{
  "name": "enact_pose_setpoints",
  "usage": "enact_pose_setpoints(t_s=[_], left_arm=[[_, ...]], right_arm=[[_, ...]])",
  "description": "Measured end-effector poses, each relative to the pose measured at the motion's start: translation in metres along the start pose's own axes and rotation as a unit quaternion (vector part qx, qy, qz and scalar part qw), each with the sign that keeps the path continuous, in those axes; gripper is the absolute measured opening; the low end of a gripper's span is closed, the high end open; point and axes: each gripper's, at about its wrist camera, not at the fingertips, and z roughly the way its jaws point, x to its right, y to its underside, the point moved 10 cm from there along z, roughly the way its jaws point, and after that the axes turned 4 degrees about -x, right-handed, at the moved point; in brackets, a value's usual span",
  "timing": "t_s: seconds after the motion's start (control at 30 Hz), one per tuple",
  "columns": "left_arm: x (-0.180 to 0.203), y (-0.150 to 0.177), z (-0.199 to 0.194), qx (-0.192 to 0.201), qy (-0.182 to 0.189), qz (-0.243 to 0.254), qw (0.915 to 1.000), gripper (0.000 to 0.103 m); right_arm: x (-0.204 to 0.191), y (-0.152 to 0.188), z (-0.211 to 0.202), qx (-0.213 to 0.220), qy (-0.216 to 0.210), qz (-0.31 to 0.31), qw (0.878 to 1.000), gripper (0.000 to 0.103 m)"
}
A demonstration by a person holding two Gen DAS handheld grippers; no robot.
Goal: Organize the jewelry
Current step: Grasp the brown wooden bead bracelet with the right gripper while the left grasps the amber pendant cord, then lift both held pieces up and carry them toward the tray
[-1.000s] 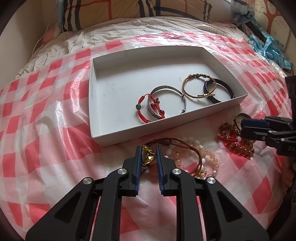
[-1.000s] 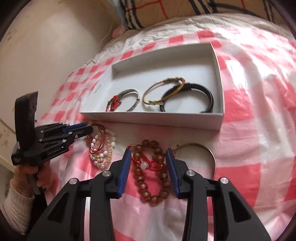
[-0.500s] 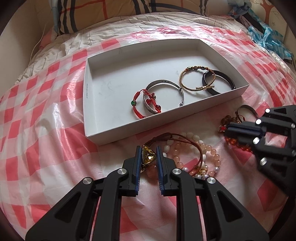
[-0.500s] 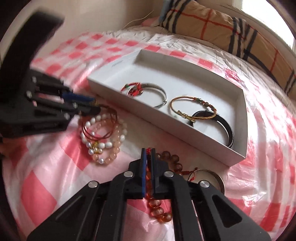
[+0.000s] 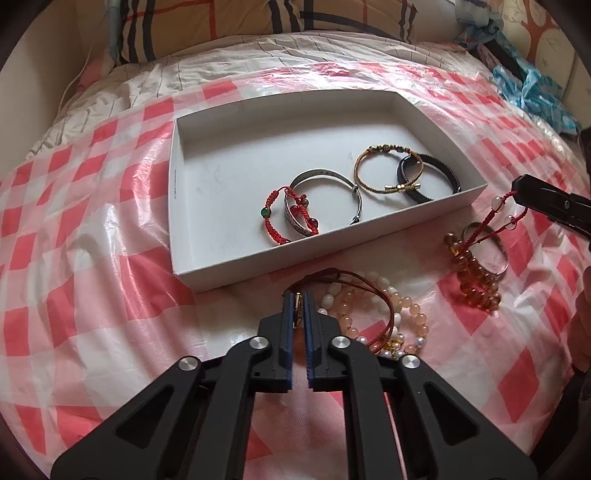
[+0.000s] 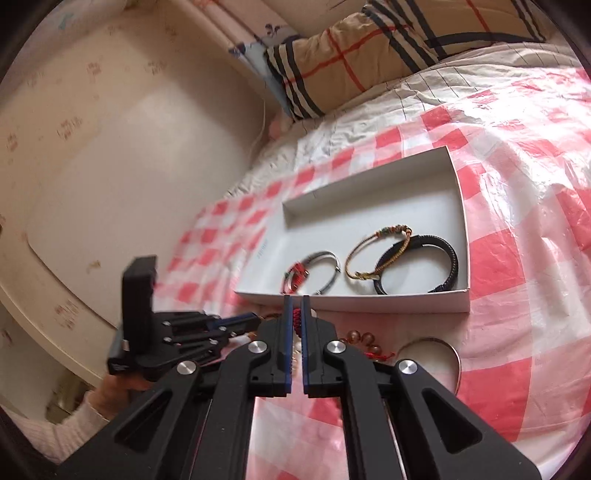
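A white box (image 5: 236,258) lies on the checked plastic sheet and holds several bracelets. My left gripper (image 5: 298,299) is shut on the amber pendant of a brown cord necklace (image 5: 354,280), which lies over a heap of pearl and pink bead bracelets (image 5: 402,314). My right gripper (image 6: 294,306) is shut on the red cord (image 5: 491,218) of an amber bead bracelet (image 5: 476,284) and lifts it; its beads still rest on the sheet. It enters the left wrist view from the right (image 5: 517,188). A silver bangle (image 6: 454,354) lies beside those beads.
The box (image 6: 369,299) holds a red cord bracelet (image 5: 275,218), a silver bangle (image 5: 325,195), a gold braided bracelet (image 5: 384,170) and a black one (image 5: 432,173). Plaid pillows (image 5: 221,26) lie behind. A blue plastic bag (image 5: 528,88) sits far right. A cream wall (image 6: 110,147) stands left.
My left gripper has closed tighter on the pendant. My right gripper, shut on the red cord, has risen and pulled the amber bead bracelet up off the sheet.
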Motion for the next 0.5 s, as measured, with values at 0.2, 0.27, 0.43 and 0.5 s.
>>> enact_pose_setpoints(t_s=[0.2,0.27,0.43,0.5], left_arm=[[-0.005,-0.001,-0.006,0.003,0.01,-0.005,0.9999,0.001],[-0.008,-0.001,-0.004,-0.001,0.009,-0.008,0.9999,0.001],[-0.017,-0.002,0.001,-0.007,0.001,-0.029,0.9995,0.005],[-0.019,-0.001,0.009,-0.017,0.004,-0.036,0.9992,0.02]], right_arm=[[-0.016,-0.016,-0.031,0.056,-0.086,0.025,0.994,0.004],[-0.02,-0.021,-0.041,0.076,-0.104,0.025,0.991,0.004],[-0.017,-0.023,-0.04,0.069,-0.099,0.034,0.992,0.004],[-0.02,-0.023,-0.039,0.065,-0.098,0.032,0.993,0.004]])
